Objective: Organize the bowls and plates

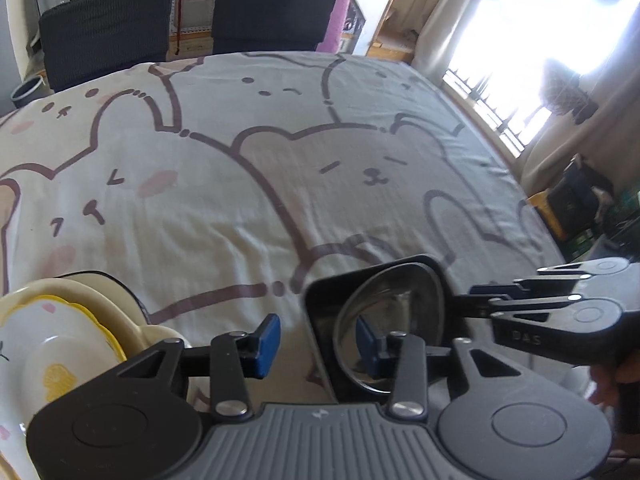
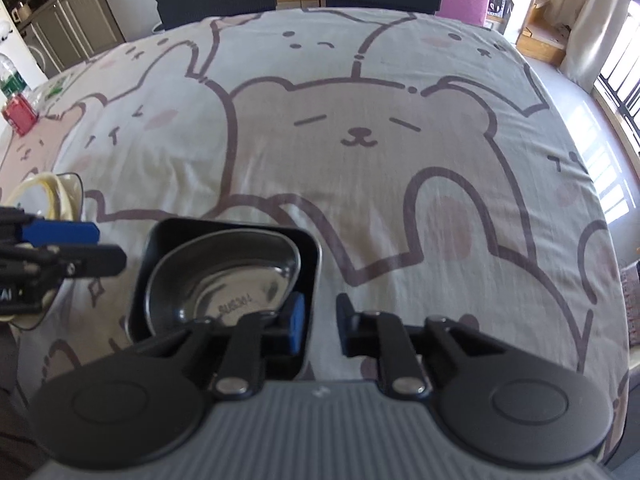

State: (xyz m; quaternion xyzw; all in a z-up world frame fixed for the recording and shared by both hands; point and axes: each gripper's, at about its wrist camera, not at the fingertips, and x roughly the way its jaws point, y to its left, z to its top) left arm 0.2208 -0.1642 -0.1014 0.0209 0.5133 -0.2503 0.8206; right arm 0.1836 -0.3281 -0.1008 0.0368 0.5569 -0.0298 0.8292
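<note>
A round steel bowl [image 2: 224,276] sits inside a black square dish [image 2: 310,248] on the table's bear-print cloth [image 2: 360,160]. The right hand-held gripper [image 2: 320,328] straddles the dish's wall with fingers apart, and the left hand-held gripper [image 1: 316,344] gapes open just beside stacked cream and white floral plates [image 1: 60,332].

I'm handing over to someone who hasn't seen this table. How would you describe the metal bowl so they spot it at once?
Start from the bear-print tablecloth covering the table, then look to its near edge between the two grippers. There sits a black square dish with the metal bowl nested inside it. It is the only shiny steel piece; the stack to its left is cream and yellow ceramic.
</note>
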